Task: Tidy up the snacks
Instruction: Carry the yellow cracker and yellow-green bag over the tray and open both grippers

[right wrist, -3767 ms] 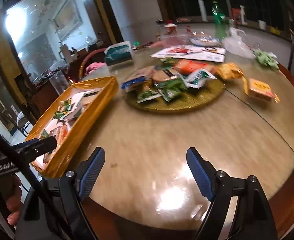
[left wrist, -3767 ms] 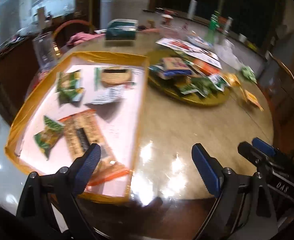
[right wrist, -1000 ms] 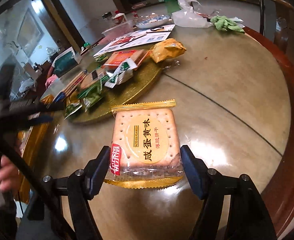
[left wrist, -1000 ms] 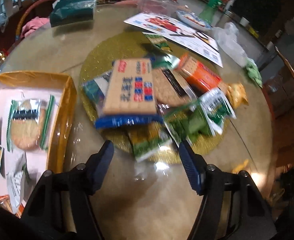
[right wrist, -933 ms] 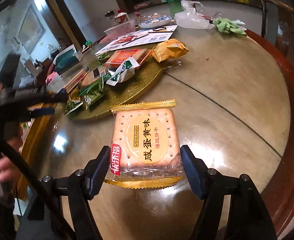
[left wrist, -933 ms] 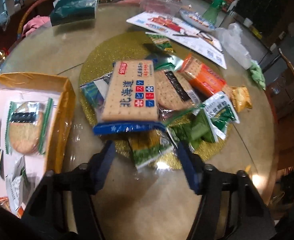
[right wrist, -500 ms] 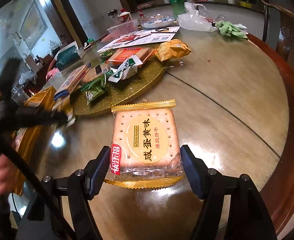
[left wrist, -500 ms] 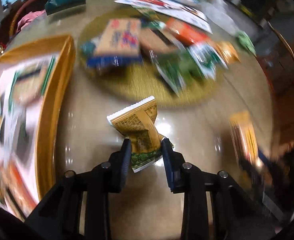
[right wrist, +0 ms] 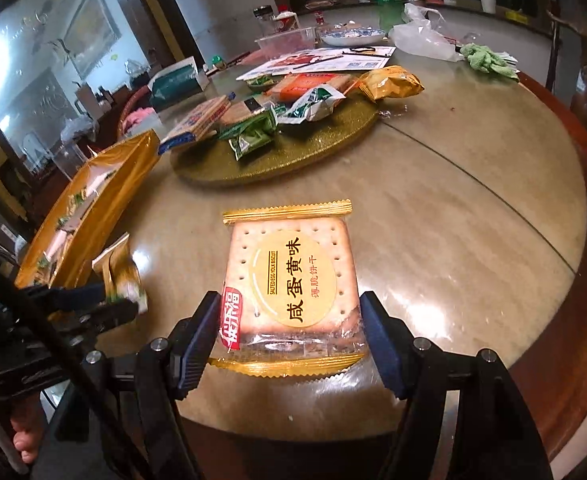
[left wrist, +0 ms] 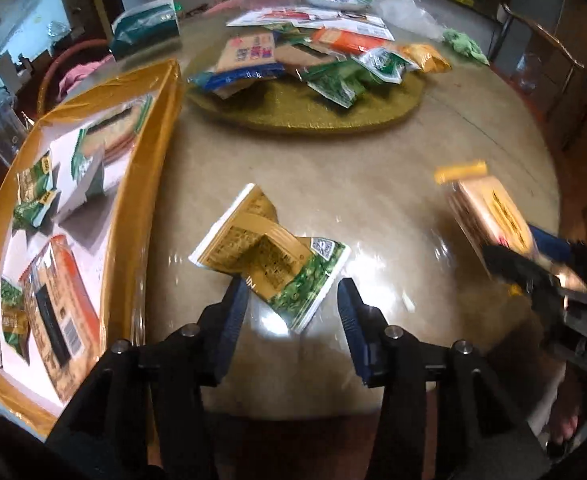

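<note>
- The green-and-gold snack packet (left wrist: 271,258) sits crumpled between the fingers of the left gripper (left wrist: 291,304), just right of the gold tray (left wrist: 149,184). The jaws have just been opening, and in the left wrist view the right pad stands clear of the wrapper while the left pad only meets its edge; I judge it no longer pinched, so it rests on the counter (left wrist: 373,184) or is dropping to it.
- It lies outside the tray wall, so the packet probably needs another grasp to go in with the sorted snacks.
- The salted egg yolk biscuit pack (right wrist: 293,280) is clamped flat by its two side edges in the right gripper (right wrist: 291,332), jaws wide because the pack is wide; it is held above the counter, well right of the tray, likely waiting its turn.
- Holding it by the edges keeps the brittle crackers from being crushed.
- The round gold platter (left wrist: 293,112), beyond the tray's far corner, carries the unsorted heap of packets, so it looks like the source pile.
</note>
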The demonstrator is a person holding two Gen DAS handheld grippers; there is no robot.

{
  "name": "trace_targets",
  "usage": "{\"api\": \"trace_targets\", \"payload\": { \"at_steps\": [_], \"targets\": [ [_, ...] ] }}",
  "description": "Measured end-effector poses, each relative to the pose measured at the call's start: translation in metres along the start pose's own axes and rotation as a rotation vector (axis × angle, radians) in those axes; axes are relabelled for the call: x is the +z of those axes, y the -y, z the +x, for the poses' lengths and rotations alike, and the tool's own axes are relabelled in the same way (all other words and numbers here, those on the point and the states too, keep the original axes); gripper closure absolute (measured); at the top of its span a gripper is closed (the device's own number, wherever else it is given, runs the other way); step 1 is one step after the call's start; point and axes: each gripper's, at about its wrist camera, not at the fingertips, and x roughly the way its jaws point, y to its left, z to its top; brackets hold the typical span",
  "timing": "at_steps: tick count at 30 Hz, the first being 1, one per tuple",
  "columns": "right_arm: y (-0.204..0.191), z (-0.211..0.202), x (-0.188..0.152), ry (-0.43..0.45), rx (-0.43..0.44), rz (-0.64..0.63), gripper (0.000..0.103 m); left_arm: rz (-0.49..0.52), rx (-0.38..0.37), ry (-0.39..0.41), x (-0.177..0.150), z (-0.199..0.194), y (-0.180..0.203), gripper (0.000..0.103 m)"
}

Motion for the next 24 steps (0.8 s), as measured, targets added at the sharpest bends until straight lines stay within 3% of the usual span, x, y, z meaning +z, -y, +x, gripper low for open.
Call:
{"api": "trace_targets", "payload": {
  "at_steps": [5, 7, 9, 10, 12, 14, 18, 19, 21, 24],
  "targets": [
    [-0.005, -0.002, -0.007, -0.008, -0.051, -0.016, 0.034, -0.022, -0.028, 0.013, 0.000, -0.002, -0.010, 0.065],
    [-0.004, -0.004, -0.010, -0.009, -0.053, -0.010, 0.034, -0.039, -0.108, 0.014, -0.006, -0.008, -0.017, 0.065],
    [-0.004, -0.006, -0.012, -0.010, -0.053, -0.008, 0.034, -0.042, -0.137, 0.011, -0.014, -0.013, -0.018, 0.064],
    [-0.005, -0.006, -0.013, -0.010, -0.054, -0.009, 0.034, -0.048, -0.144, 0.012, -0.018, -0.017, -0.018, 0.061],
    [-0.005, -0.007, -0.013, -0.009, -0.057, -0.010, 0.034, -0.060, -0.142, 0.013, -0.021, -0.024, -0.018, 0.042],
    [-0.006, -0.007, -0.014, -0.007, -0.062, -0.012, 0.034, -0.071, -0.159, 0.011, -0.018, -0.027, -0.017, 0.040],
    [-0.006, -0.007, -0.014, -0.006, -0.059, -0.009, 0.034, -0.088, -0.112, 0.008, -0.005, -0.026, -0.014, 0.038],
    [-0.005, -0.007, -0.014, -0.007, -0.054, -0.007, 0.034, -0.098, -0.083, -0.017, -0.001, -0.019, -0.014, 0.039],
    [-0.005, -0.007, -0.014, -0.008, -0.047, -0.003, 0.034, -0.114, -0.074, -0.042, 0.001, -0.010, -0.017, 0.059],
    [-0.006, -0.007, -0.014, -0.004, -0.047, -0.016, 0.034, -0.106, -0.073, -0.039, 0.002, -0.008, -0.016, 0.067]
  ]
}}
